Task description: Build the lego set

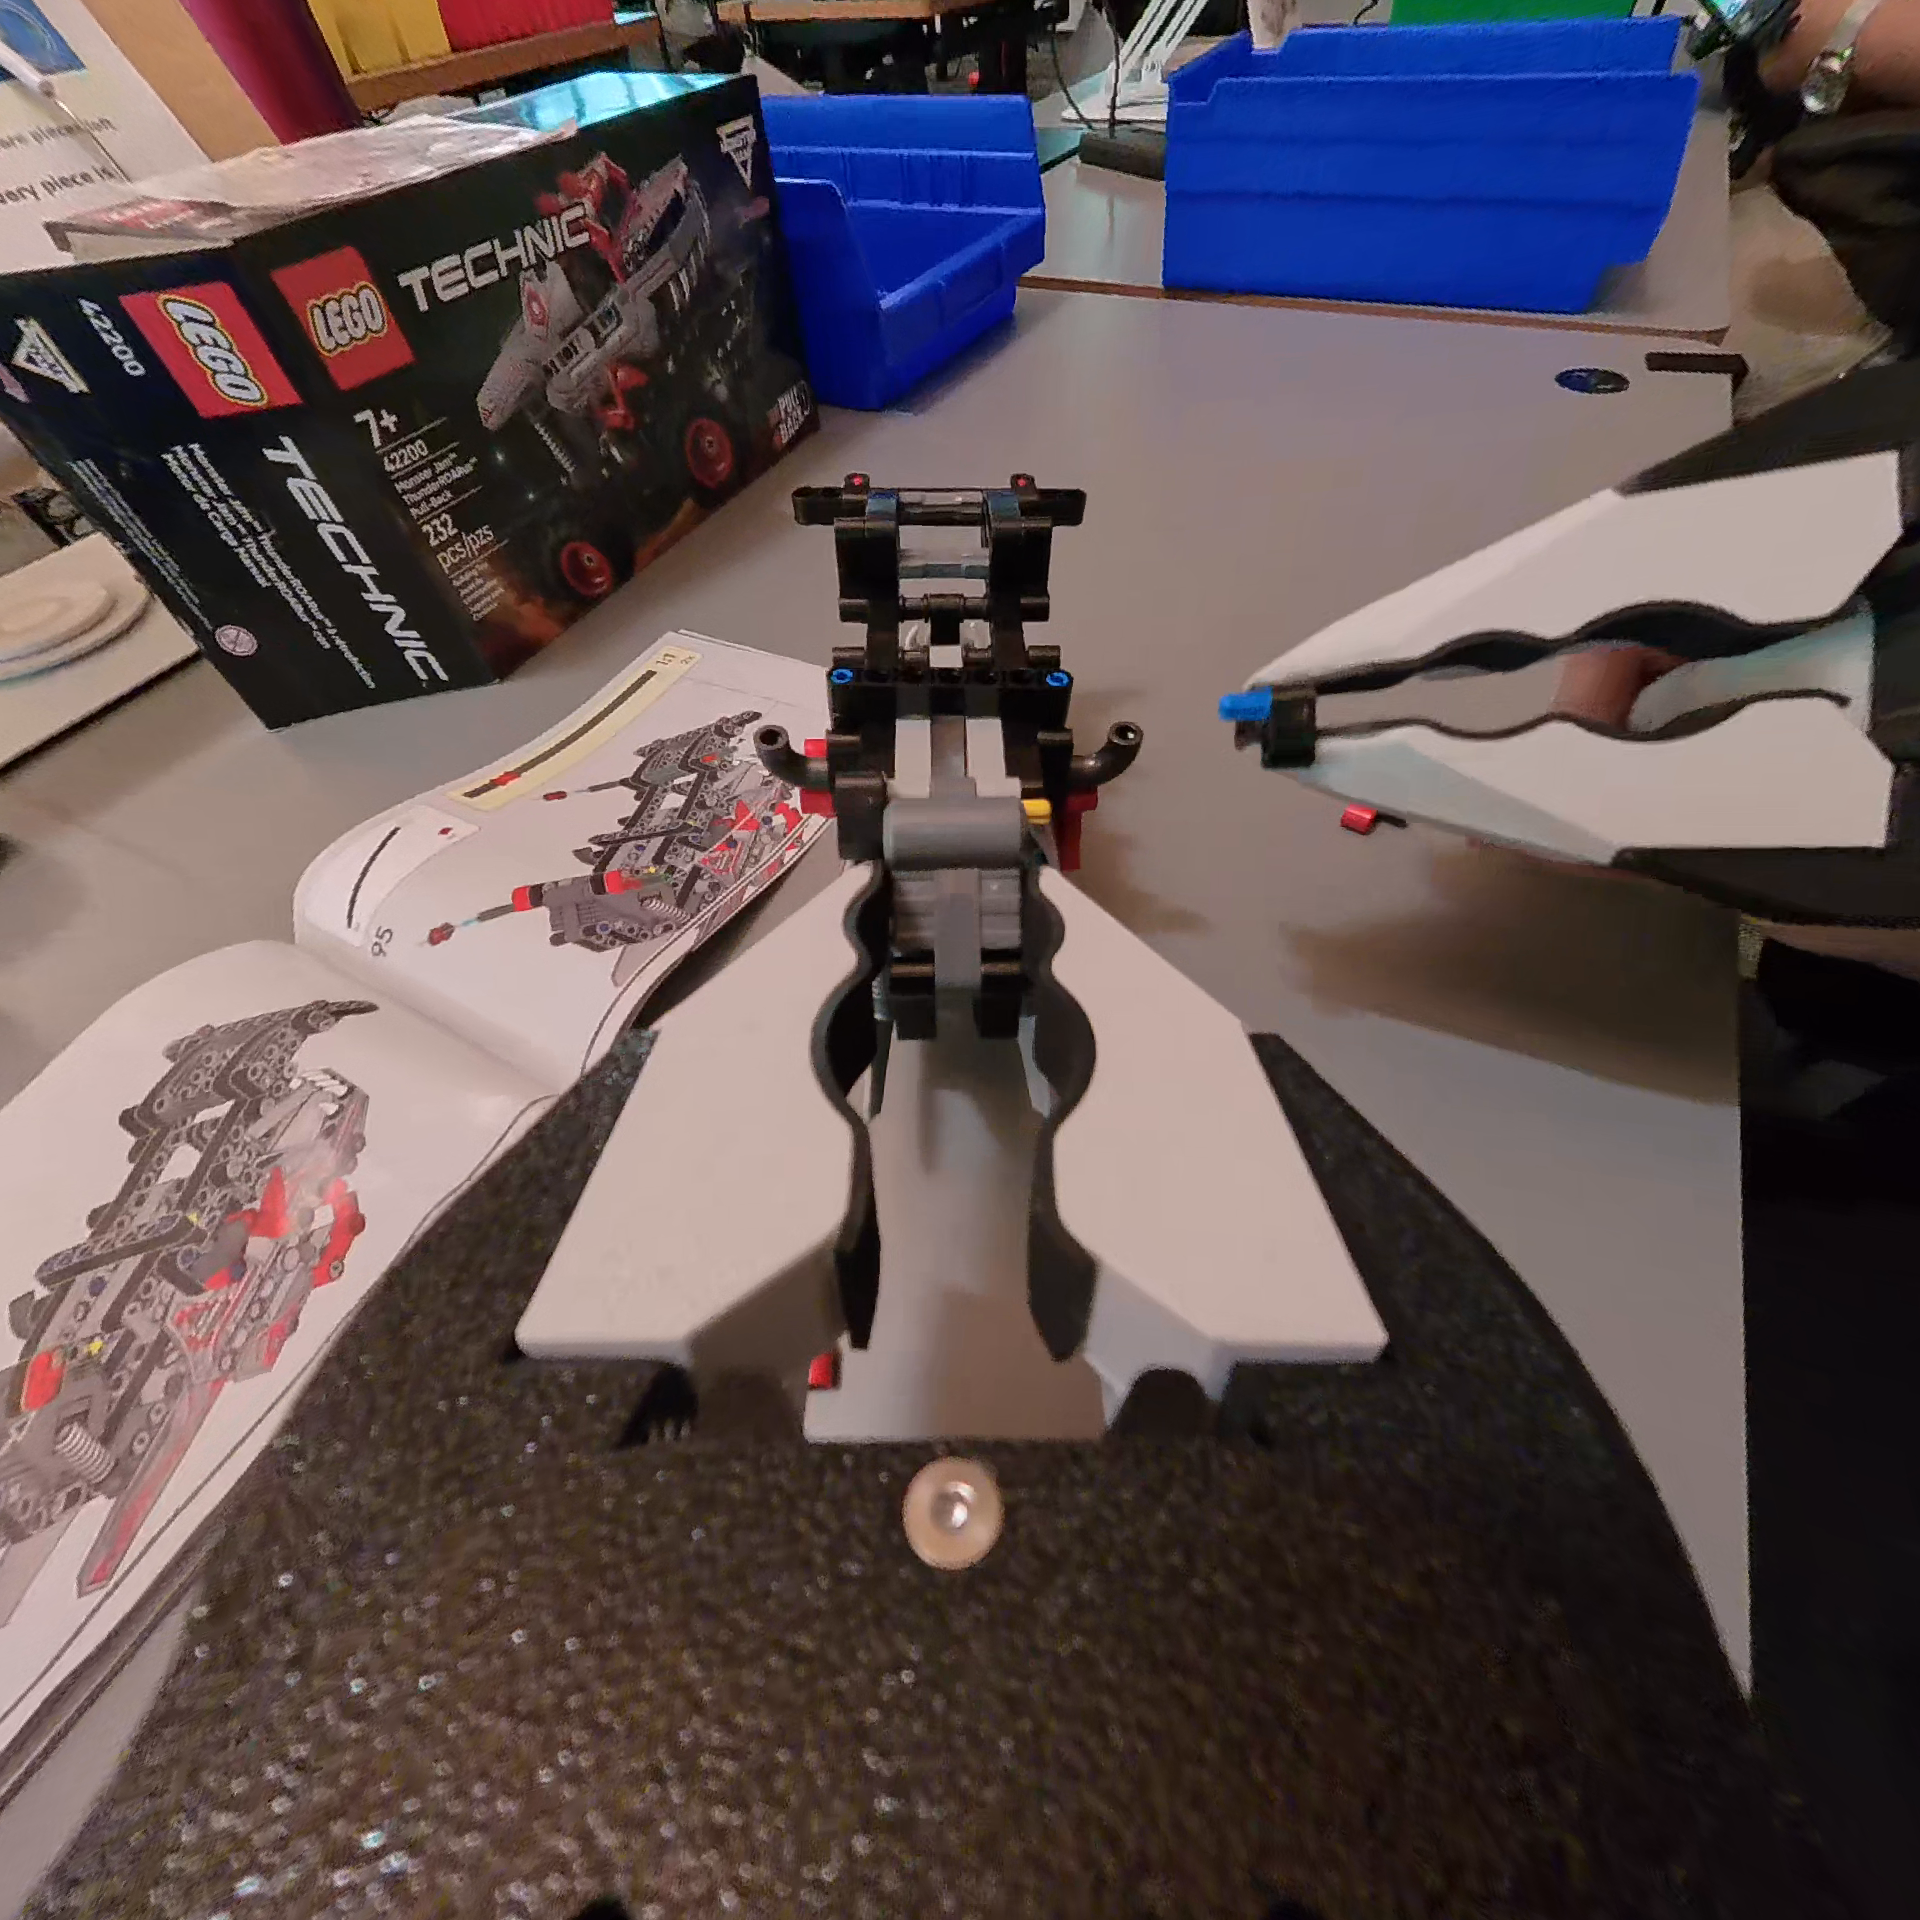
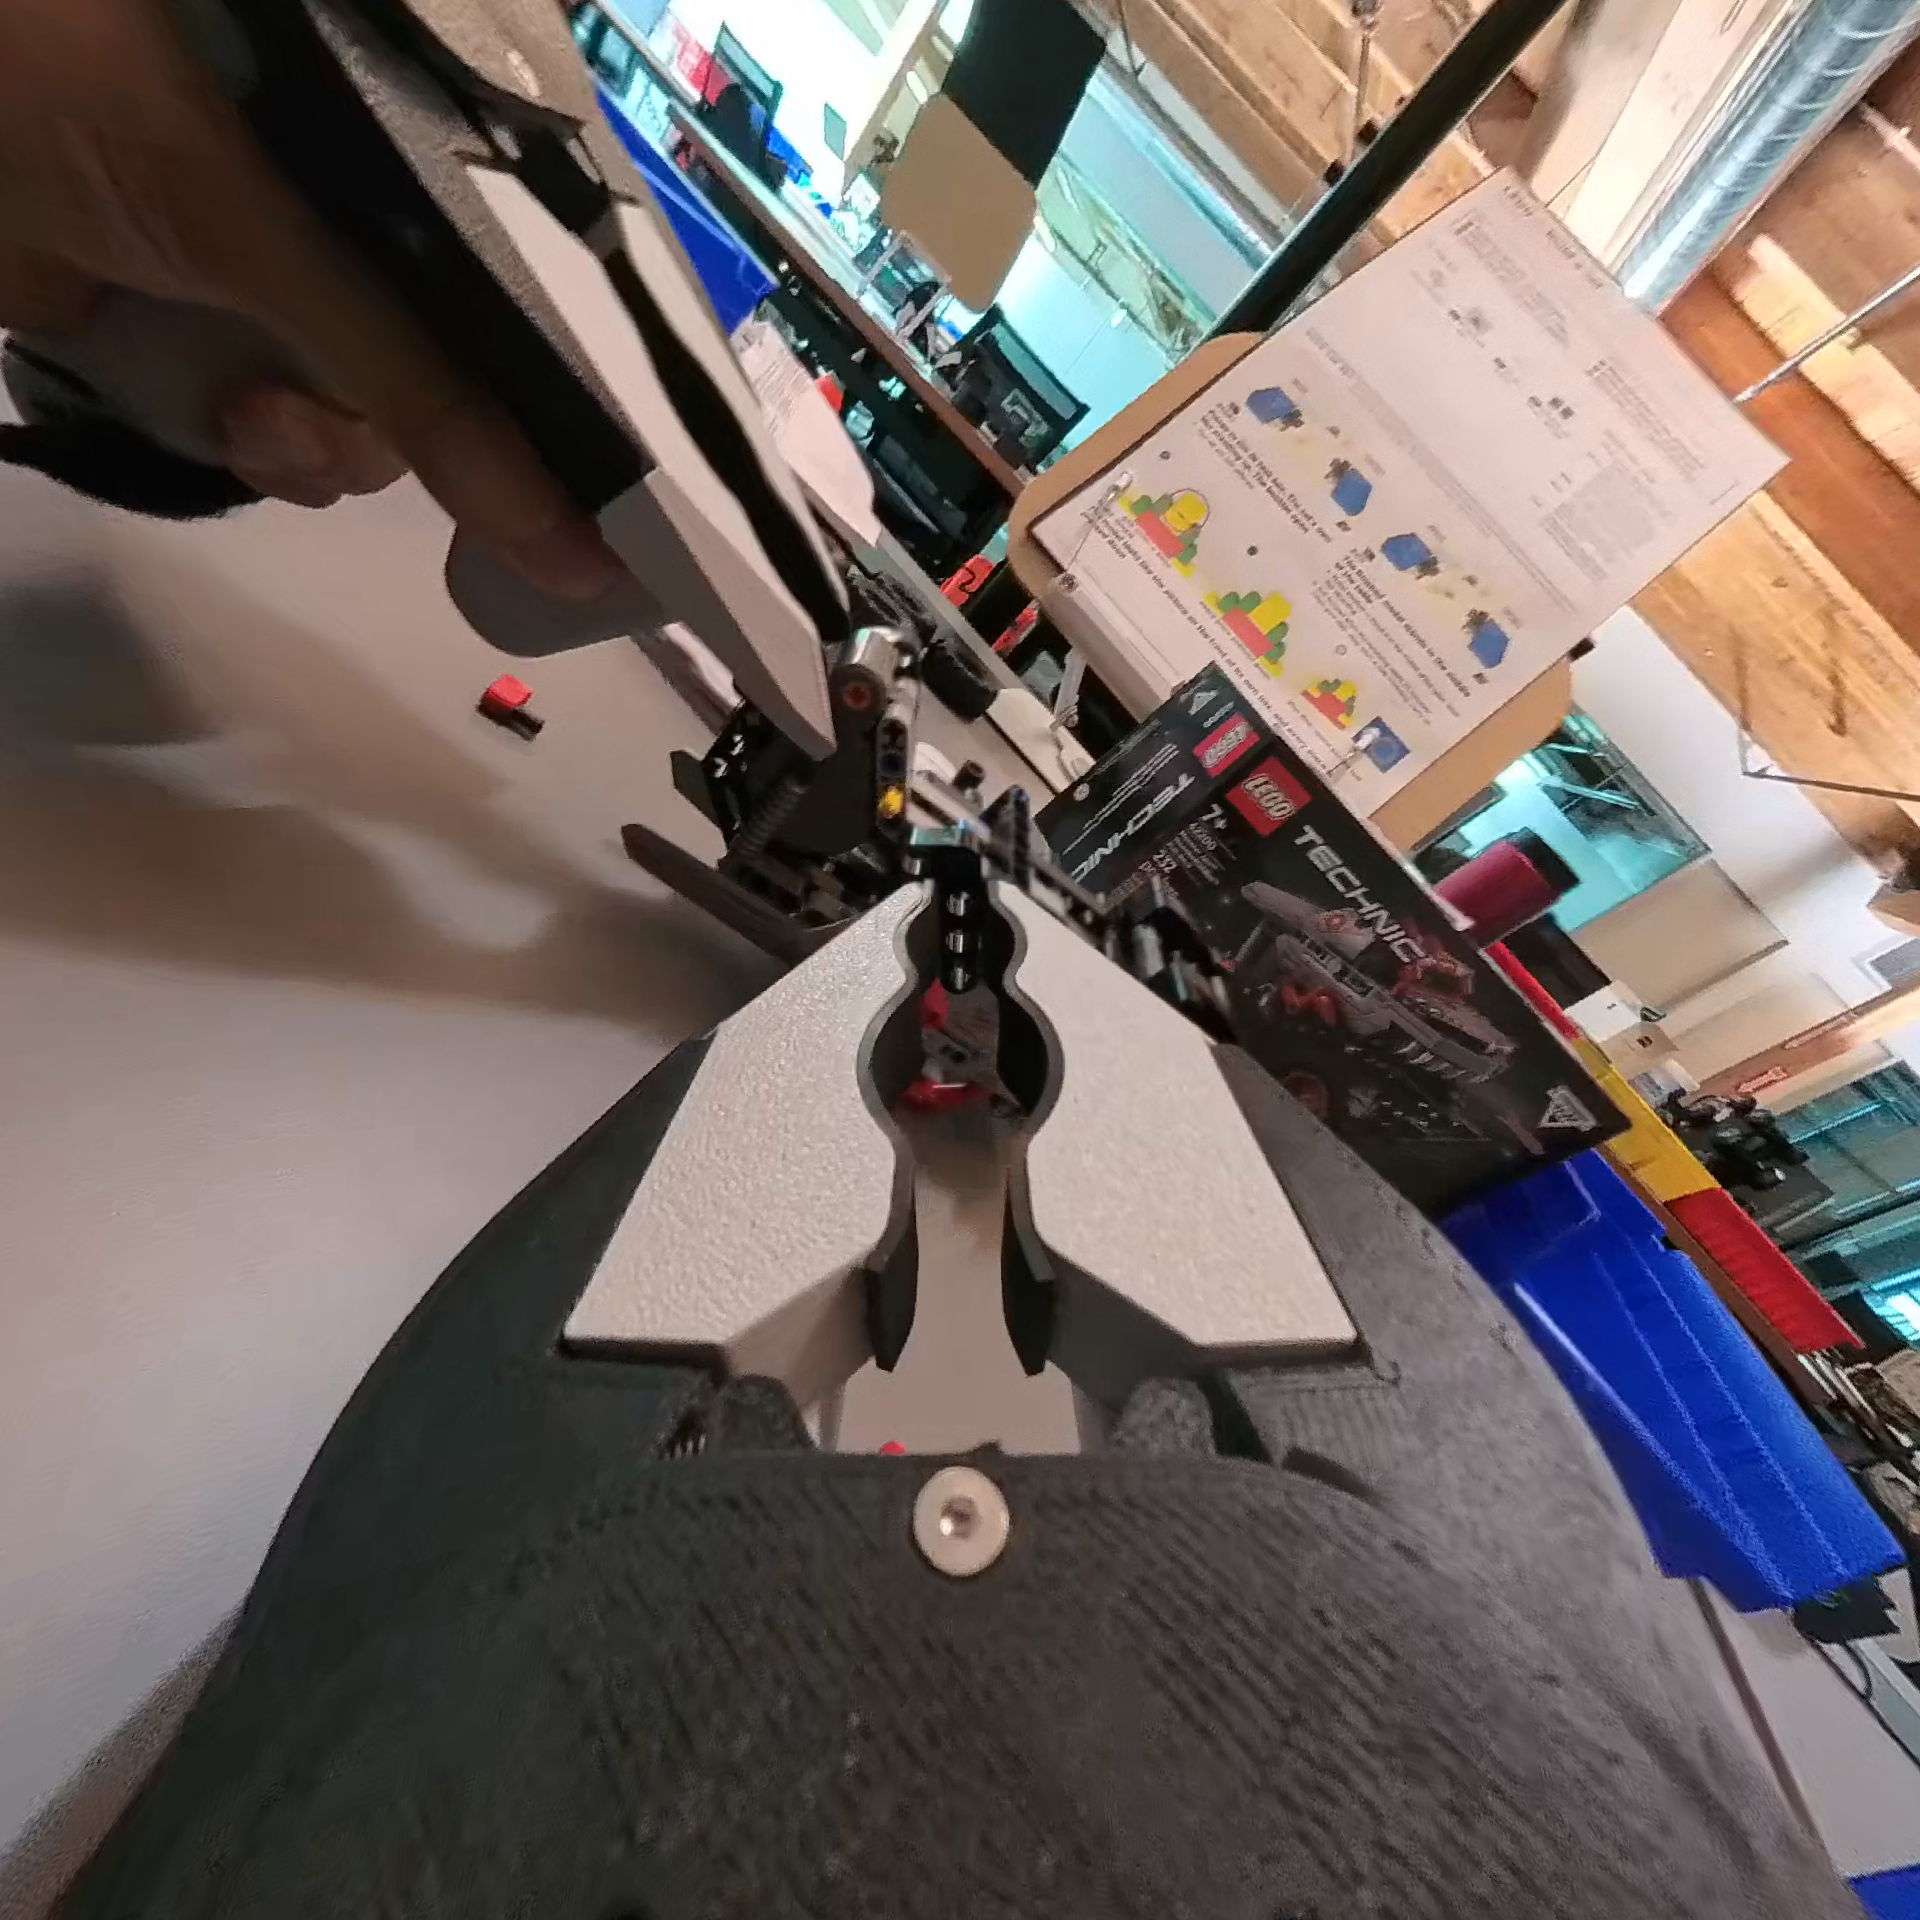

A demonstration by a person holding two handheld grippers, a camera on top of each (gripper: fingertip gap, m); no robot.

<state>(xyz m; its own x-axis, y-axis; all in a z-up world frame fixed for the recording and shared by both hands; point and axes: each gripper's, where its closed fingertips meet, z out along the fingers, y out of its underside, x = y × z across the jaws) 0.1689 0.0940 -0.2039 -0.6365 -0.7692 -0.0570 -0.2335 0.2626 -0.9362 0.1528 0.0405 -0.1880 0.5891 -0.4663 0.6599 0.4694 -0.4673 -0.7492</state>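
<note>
A black Technic chassis (image 1: 951,623) with grey, red, blue and yellow parts sticks out over the grey table (image 1: 1403,436). My left gripper (image 1: 956,883) is shut on its near grey end. My right gripper (image 1: 1262,717) comes in from the right and is shut on a small black connector with a blue pin (image 1: 1247,707), a short way right of the chassis. In the right wrist view my right gripper (image 2: 961,904) holds that black connector (image 2: 956,925). The left gripper (image 2: 831,717) and the chassis (image 2: 800,810) lie just beyond it.
An open instruction booklet (image 1: 416,987) lies at the left, with the set's box (image 1: 416,395) behind it. Two blue bins (image 1: 904,239) (image 1: 1423,166) stand at the back. A small red piece (image 1: 1356,818) lies on the table under the right gripper; it also shows in the right wrist view (image 2: 509,696). Spacing between my two grippers at the tips: around 7 cm.
</note>
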